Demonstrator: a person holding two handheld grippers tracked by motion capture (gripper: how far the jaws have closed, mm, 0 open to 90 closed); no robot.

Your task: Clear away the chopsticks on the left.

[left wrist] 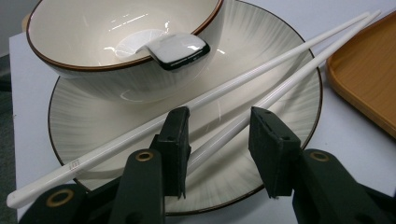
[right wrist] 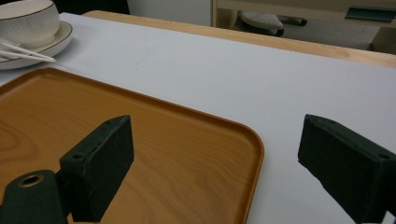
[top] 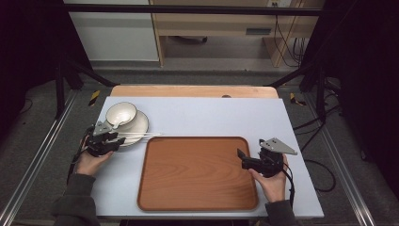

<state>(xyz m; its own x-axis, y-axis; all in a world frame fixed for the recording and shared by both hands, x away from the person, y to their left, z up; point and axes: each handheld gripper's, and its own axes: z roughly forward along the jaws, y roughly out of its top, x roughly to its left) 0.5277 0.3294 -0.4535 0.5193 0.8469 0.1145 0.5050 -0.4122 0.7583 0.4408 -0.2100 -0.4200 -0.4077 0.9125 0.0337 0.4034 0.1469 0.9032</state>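
Meanwhile, beside the tray (top: pixel 197 174), the left tongs (left wrist: pixel 219 140) straddle one chopstick (left wrist: pixel 280 91) unclamped, while the right tongs (right wrist: pixel 215 163) gape empty.

Two white chopsticks (left wrist: pixel 243 84) lie side by side across the striped plate (left wrist: pixel 280 42), apparently flat.

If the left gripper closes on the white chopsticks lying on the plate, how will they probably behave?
The chopsticks look glossy and hard, so they may slip between the left gripper pads. They look thin and stiff, probably light. Lying on the smooth plate, the one outside the jaws could roll or slide away.
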